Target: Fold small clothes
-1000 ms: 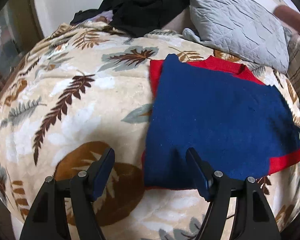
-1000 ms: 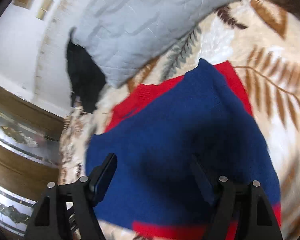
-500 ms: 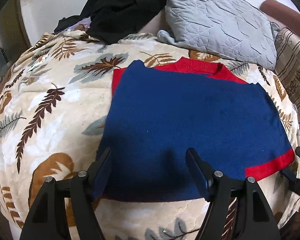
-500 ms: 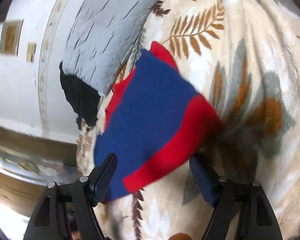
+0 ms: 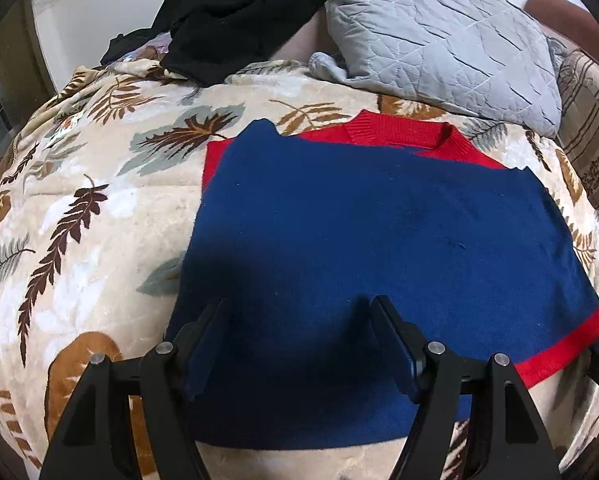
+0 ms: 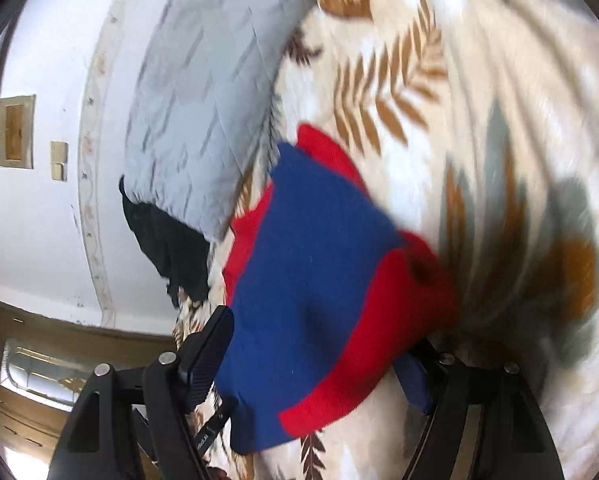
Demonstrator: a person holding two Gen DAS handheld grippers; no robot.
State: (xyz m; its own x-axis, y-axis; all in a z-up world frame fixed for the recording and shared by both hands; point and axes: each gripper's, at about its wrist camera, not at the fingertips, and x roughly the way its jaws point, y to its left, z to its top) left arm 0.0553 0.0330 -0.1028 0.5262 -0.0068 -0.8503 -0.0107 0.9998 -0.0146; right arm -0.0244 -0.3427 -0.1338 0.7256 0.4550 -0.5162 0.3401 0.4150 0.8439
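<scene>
On the bed's leaf-print blanket (image 5: 99, 240) lies the folded blue-and-red sweater (image 5: 379, 240). Left tool (image 5: 299, 344) spread above its near edge. Right tool (image 6: 319, 360) spread around its red-banded corner, not pinching.

1. My right gripper (image 6: 311, 356) is tilted; its jaws stand wide apart, nothing pinched.
2. Blue sweater (image 6: 311, 240) with a red hem (image 6: 375, 344) lies folded on the leaf-print blanket (image 6: 479, 120), its red corner between my fingers.
3. Grey pillow (image 6: 207, 100) sits beyond it, touching a black garment (image 6: 167, 244).
4. View is blurred.
</scene>
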